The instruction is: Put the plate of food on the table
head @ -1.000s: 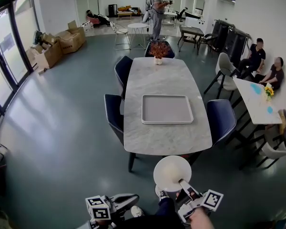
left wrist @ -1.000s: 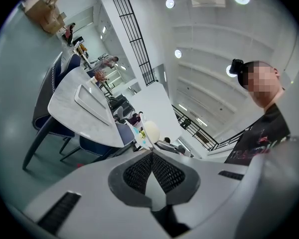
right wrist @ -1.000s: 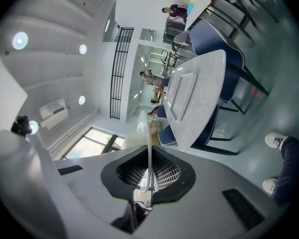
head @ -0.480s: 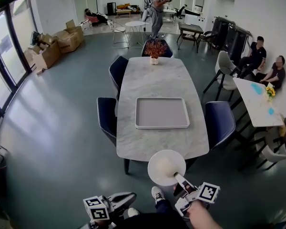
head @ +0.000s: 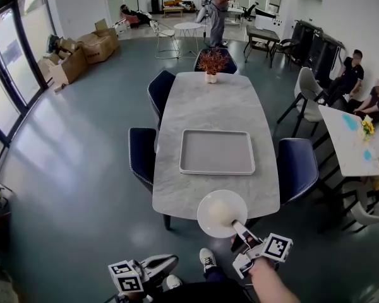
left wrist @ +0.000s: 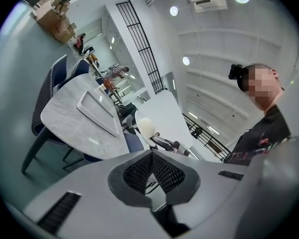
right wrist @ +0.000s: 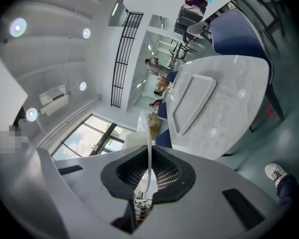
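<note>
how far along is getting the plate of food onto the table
Done: the plate with its pale food is picked up, and the right gripper is shut on its rim. In hand: the plate is held in the air at the near end of the table, short of the tray. Left: set it down on the marble and let go. The left gripper is shut and empty.

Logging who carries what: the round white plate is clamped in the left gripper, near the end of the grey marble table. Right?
Not the left. The round white plate is clamped in the right gripper, near the end of the grey marble table; the right gripper view shows its rim between the jaws.
</note>
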Demonstrator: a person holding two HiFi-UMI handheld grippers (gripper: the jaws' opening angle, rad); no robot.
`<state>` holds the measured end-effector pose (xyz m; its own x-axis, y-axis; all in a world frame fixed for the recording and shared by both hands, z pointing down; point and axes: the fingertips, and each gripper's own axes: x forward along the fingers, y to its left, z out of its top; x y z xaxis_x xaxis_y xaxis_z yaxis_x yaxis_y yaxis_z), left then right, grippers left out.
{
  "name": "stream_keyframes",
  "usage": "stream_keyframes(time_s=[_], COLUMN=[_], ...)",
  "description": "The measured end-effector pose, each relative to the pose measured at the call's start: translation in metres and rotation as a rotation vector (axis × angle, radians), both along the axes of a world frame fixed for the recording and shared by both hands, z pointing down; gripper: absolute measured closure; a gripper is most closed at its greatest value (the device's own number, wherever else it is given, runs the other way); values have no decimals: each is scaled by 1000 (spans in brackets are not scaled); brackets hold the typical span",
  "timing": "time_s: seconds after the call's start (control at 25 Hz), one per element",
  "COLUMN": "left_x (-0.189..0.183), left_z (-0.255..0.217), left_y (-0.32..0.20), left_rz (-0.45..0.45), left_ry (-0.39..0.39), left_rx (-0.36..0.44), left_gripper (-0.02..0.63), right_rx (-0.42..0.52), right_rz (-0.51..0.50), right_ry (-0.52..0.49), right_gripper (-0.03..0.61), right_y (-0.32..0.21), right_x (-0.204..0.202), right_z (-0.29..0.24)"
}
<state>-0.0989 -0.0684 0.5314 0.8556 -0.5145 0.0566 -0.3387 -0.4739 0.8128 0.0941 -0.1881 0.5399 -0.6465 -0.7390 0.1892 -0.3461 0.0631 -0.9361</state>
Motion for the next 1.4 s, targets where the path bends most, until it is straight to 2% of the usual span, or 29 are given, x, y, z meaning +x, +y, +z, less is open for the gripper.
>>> stream_keyframes(time_s=[0.24,0.64,1.08,1.4], left_x=[12,21,10,-2], left_z=[3,10,19,18], left_y=[-18,-40,-48,-49], left_rz=[-29,-132,-295,-387], left_ry=[-9,-25,-47,-73], left_rx=[-9,-38,-91,-112], left_gripper=[607,607,607,607], right_rx=[17,-42,-91,-162], right_rz=[-14,-11,8,53], right_ry=[24,24,38,39], right_gripper=[554,554,554,554], right_y=[-45,-134,-232,-289], right_x=[15,30,31,26], right_z=[6,35,75,120])
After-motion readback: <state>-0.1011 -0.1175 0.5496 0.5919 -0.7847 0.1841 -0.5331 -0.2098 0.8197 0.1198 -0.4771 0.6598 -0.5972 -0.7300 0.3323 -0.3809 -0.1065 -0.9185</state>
